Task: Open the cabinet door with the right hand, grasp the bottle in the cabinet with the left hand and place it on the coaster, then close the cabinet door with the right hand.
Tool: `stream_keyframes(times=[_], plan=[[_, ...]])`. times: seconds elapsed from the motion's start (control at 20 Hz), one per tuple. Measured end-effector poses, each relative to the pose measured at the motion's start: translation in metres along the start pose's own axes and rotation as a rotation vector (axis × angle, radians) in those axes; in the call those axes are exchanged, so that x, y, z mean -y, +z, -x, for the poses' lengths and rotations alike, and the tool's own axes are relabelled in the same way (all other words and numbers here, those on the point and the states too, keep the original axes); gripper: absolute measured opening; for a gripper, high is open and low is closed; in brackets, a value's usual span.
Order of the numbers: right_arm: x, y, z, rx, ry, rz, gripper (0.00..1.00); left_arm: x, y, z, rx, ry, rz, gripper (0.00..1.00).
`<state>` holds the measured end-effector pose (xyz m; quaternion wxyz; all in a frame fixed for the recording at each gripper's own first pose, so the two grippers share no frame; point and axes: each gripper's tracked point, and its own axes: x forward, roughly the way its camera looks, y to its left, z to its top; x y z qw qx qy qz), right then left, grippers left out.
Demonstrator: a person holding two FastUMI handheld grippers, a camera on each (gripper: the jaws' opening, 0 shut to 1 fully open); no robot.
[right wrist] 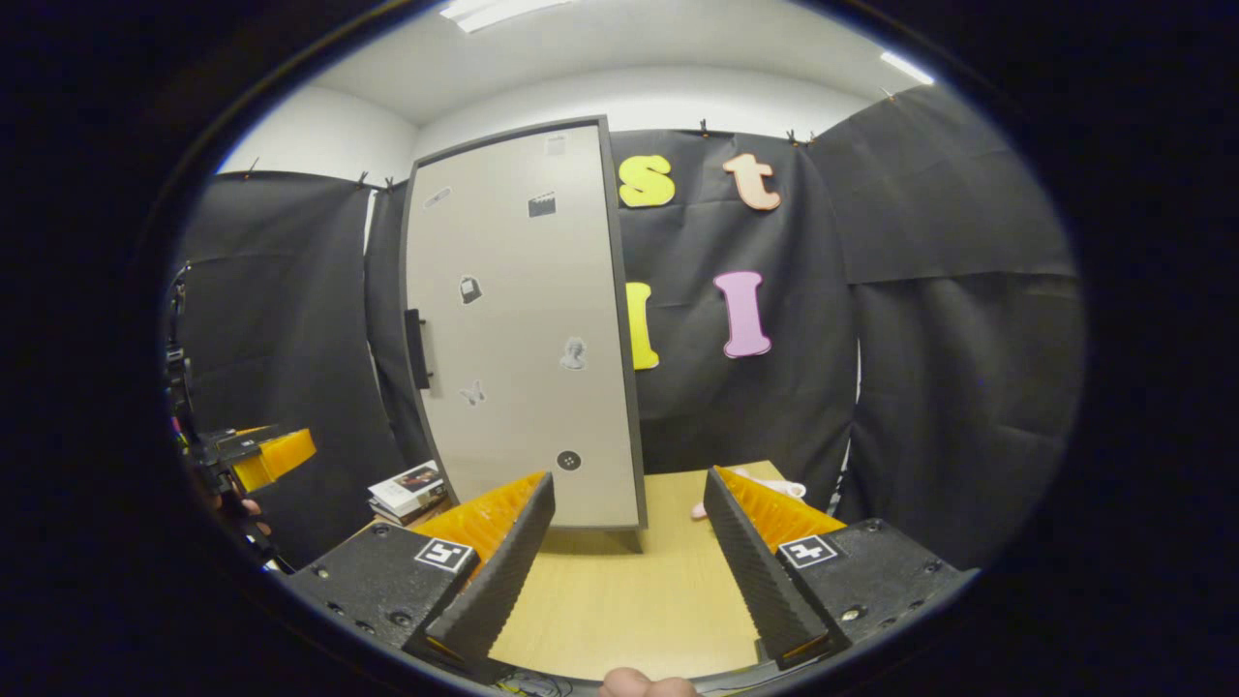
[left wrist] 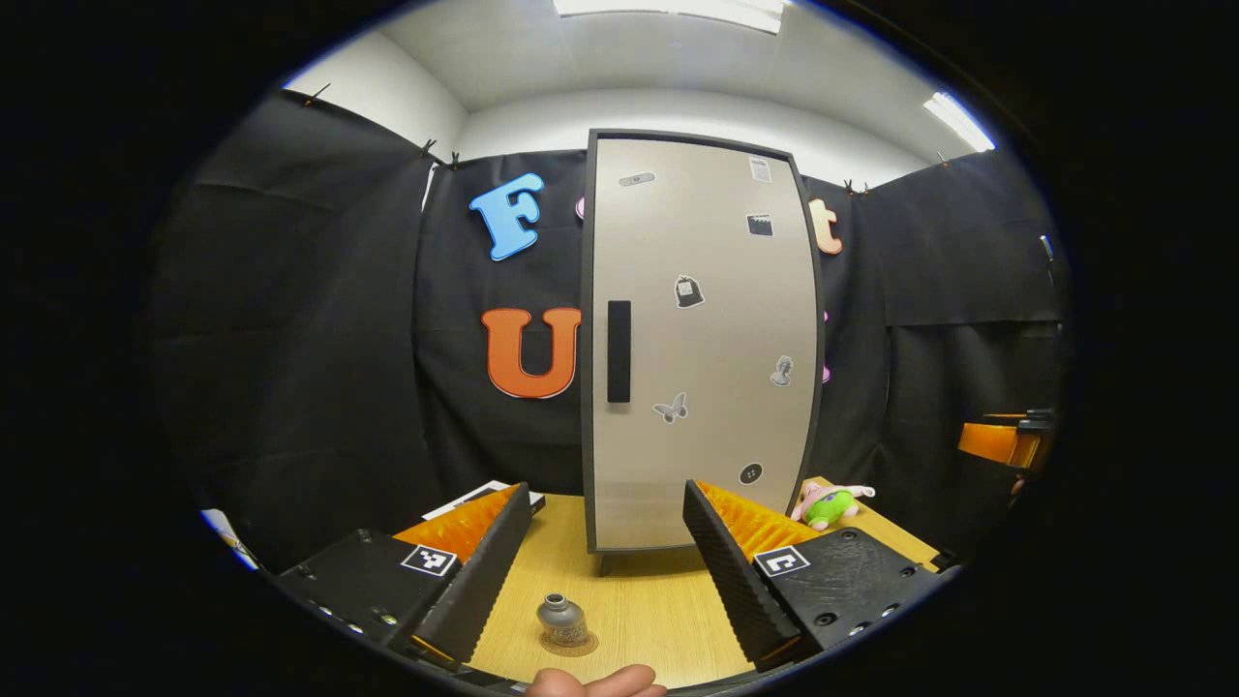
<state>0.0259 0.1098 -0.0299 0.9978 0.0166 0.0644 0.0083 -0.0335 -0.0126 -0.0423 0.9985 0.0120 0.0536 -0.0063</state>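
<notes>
Bottle on its coaster, door shut, both tongs wide open and holding nothing.

The small bottle (left wrist: 562, 618) stands on the coaster (left wrist: 569, 643), between the left tongs (left wrist: 608, 561) and close in front. It looks hard, smooth and light; pinch its round sides. Ahead of both tongs stands the cabinet (left wrist: 702, 339), its stiff handle (left wrist: 619, 350) the place for the right tongs (right wrist: 629, 571) to hold.

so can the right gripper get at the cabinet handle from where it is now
Probably yes. The right gripper has its jaws open, the handle sits exposed on the closed door's left edge, and only bare table lies between them.
</notes>
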Motion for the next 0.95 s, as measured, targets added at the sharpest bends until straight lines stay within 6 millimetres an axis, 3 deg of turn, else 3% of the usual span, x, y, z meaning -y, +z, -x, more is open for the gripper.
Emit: stream_keyframes(times=[0.15,0.35,0.4,0.95], plan=[[-0.001,0.0,-0.002,-0.002,0.003,0.002,0.96,-0.001,-0.002,-0.002,-0.005,0.0,0.001,0.95],[-0.004,0.0,-0.006,-0.002,0.007,0.001,0.96,-0.002,0.001,-0.005,-0.002,-0.006,0.006,0.95],[-0.005,0.001,-0.006,0.0,0.007,0.002,1.0,-0.003,0.001,-0.006,0.0,-0.005,0.006,0.95],[-0.017,0.009,-0.014,0.024,0.0,0.006,0.96,-0.013,0.008,-0.015,0.02,-0.025,0.008,0.95]])
